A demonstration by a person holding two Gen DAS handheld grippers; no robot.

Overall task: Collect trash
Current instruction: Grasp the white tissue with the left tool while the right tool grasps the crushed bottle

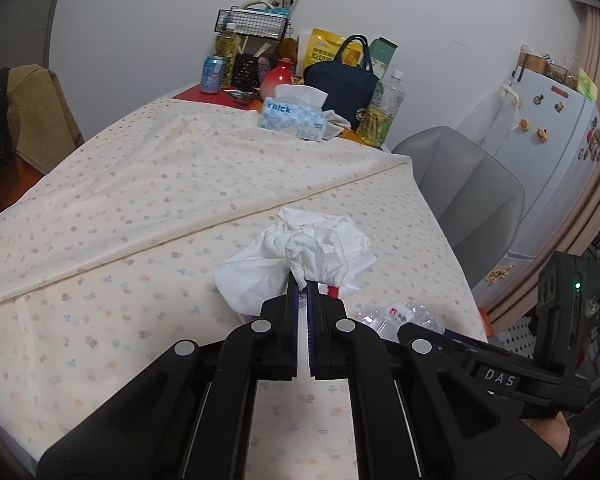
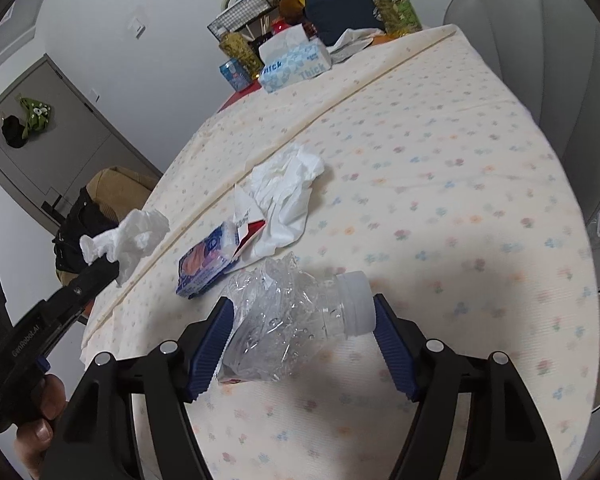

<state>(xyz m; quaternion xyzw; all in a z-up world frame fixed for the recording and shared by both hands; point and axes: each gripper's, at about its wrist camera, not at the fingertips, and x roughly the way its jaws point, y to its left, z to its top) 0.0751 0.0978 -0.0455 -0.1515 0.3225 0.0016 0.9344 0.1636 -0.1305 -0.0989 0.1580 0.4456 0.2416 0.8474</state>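
My left gripper [image 1: 303, 280] is shut on a crumpled white tissue [image 1: 316, 252] and holds it above the table; it also shows in the right wrist view [image 2: 128, 240] at the left. My right gripper [image 2: 302, 312] has its blue pads on both sides of a crushed clear plastic bottle [image 2: 296, 320] with a white cap, lifted a little off the cloth. More white tissue paper [image 2: 288, 192], a red and white wrapper [image 2: 252, 232] and a small blue packet [image 2: 206, 262] lie on the flowered tablecloth [image 2: 440, 200].
A blue tissue box [image 1: 292, 116], drink bottles [image 1: 382, 112], a can [image 1: 213, 74], a navy bag [image 1: 342, 88] and a wire rack [image 1: 256, 24] crowd the far end. A grey chair [image 1: 468, 196] stands at the right, a white fridge [image 1: 552, 140] beyond it.
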